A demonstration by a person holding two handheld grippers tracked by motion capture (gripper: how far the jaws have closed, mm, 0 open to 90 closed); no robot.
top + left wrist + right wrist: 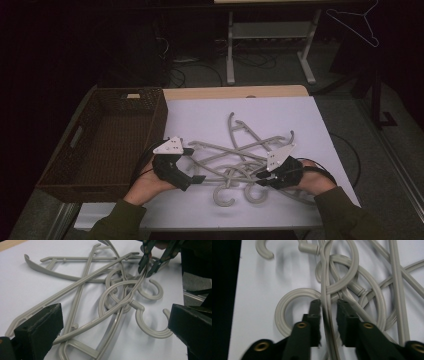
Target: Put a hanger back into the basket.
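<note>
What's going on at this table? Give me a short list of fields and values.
Work in hand: sorting a tangled pile of grey hangers
Surface: white sheet on the table
Container: empty brown wicker basket, left of the pile
Left gripper: jaws wide apart, nothing between them, at the pile's left edge
Right gripper: jaws straddle one hanger's thin arm with a gap on both sides

Hangers (235,160): plain pale grey plastic, no pattern. Basket (102,137): dark brown wicker, woven texture throughout. Counter (280,91): light wood tone at the far edge, covered by a plain white sheet (200,115) (bluish-white in the dim light). Left gripper (194,165) and right gripper (258,179): black bodies, each topped by a pale grey plate. Sleeves (120,222): olive green.
</note>
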